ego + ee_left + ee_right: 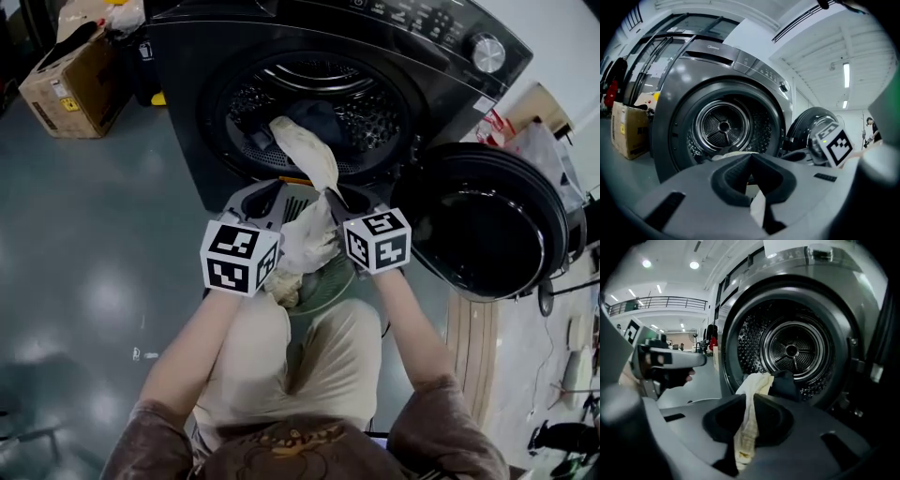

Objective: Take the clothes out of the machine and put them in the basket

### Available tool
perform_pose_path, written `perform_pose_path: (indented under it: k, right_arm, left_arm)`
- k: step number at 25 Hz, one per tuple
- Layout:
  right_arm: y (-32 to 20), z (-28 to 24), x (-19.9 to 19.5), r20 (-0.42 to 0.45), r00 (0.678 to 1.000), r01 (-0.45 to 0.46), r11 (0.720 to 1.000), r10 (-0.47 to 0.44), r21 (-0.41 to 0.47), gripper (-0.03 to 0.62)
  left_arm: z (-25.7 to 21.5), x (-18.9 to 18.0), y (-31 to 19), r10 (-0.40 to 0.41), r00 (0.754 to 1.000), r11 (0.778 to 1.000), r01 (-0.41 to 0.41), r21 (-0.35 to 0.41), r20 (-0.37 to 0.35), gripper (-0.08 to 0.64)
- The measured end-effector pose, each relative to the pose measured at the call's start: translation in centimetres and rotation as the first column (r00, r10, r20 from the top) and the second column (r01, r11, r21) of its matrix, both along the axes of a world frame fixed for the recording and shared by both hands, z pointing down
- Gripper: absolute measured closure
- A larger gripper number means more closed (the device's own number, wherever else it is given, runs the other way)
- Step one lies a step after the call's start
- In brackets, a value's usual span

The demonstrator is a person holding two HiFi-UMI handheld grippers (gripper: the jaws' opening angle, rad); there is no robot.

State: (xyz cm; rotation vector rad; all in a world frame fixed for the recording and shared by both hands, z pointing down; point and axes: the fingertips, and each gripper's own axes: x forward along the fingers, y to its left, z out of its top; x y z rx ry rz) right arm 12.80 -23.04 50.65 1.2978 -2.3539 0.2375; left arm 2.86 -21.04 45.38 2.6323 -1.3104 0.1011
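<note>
Right tool (749, 398), cream cloth (305, 150), door (487, 220) alongside

Left gripper (751, 161), jaws together; right gripper (751, 400) tight on pale cloth (748, 430)

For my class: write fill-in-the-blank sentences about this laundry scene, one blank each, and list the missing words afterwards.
1. The right hand-held gripper is ___ on the cream cloth.
2. The washing machine has its door standing ___.
3. In the drum, a garment of ___ colour lies beside the cloth.
4. The box on the floor is made of ___.

Missing words: shut; open; dark; cardboard.
</note>
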Motion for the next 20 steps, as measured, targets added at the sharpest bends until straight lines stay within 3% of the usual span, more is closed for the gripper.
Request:
perform_pose_path:
  k: [7, 13, 20]
  right_arm:
    - [6.8, -1.4, 1.3, 0.058, 0.998, 0.001, 1.000, 0.000, -0.019, 0.546]
    - [8.4, -2.2, 1.4, 0.066, 0.998, 0.004, 1.000, -0.003, -0.010, 0.537]
    - [6.6, -2.1, 1.7, 0.065, 0.997, -0.038, 0.999, 0.037, 0.021, 0.419]
  left_arm:
    - [0.4, 1.5, -0.1, 0.025, 0.999, 1.000, -0.025, 0.002, 0.022, 0.554]
    - [0.6, 2.3, -0.1, 0.026, 0.999, 1.000, -0.027, 0.004, 0.039, 0.554]
    - [0.5, 2.3, -0.1, 0.018, 0.999, 1.000, -0.018, 0.003, 0.031, 0.554]
